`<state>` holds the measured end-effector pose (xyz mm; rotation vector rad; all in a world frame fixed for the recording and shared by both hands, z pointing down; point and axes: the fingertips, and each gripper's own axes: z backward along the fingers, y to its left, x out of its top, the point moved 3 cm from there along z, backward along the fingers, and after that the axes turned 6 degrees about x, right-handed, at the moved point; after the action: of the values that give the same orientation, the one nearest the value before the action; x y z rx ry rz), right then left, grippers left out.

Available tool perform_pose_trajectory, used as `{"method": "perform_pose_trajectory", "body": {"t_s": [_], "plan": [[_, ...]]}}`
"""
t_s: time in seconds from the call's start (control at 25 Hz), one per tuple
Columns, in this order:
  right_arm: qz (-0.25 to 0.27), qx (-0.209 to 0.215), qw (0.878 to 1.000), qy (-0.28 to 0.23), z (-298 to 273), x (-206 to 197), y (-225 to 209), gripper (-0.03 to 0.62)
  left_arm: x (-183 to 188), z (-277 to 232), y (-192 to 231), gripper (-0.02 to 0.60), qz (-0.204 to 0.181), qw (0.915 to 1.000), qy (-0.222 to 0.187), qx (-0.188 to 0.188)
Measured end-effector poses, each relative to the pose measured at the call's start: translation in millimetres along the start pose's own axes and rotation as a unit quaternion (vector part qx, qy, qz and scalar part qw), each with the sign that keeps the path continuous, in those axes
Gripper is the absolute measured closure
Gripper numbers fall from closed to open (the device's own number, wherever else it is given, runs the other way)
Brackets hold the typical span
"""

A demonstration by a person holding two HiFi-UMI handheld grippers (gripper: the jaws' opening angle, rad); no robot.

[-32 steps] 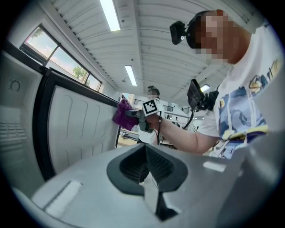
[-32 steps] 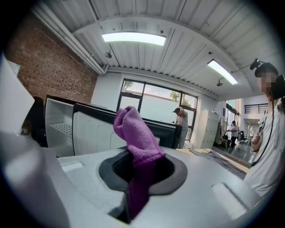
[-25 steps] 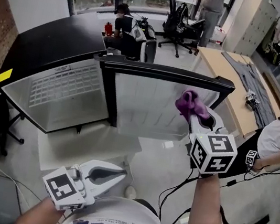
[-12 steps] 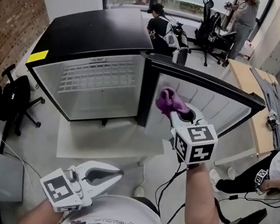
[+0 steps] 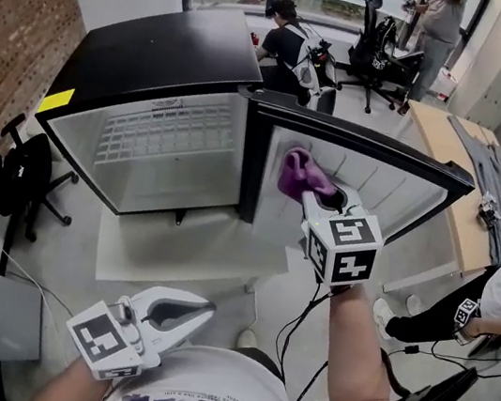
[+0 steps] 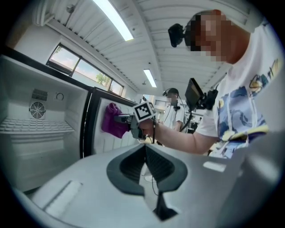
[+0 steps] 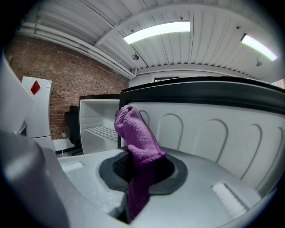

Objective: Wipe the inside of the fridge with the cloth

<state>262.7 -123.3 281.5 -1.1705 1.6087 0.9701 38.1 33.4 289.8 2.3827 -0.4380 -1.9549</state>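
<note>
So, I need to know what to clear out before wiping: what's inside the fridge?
Inside the fridge, only a wire shelf and a fan grille at the back show; no food. The space below the shelf is partly hidden.

Open fridge door [image 5: 395,190] behind purple cloth [image 5: 299,172]

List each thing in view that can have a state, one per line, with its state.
fridge: open, cavity bare apart from a wire shelf
fridge door: swung wide, inner panel facing the person
cloth: bunched, clamped, held up in front of the door's inner panel
right gripper: shut on the cloth
left gripper: shut, empty, held low
ceiling lights: on
</note>
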Motion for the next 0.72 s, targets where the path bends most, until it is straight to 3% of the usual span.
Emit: {"method": "perform_pose_trajectory", "body": {"t_s": [0.72], "plan": [[-0.038,-0.134,0.990,0.021,99.1,-42.9,-100.0,0.540,4.4,-67.7,-36.1,0.575,-0.014,0.9953,0.023,-0.093]]}}
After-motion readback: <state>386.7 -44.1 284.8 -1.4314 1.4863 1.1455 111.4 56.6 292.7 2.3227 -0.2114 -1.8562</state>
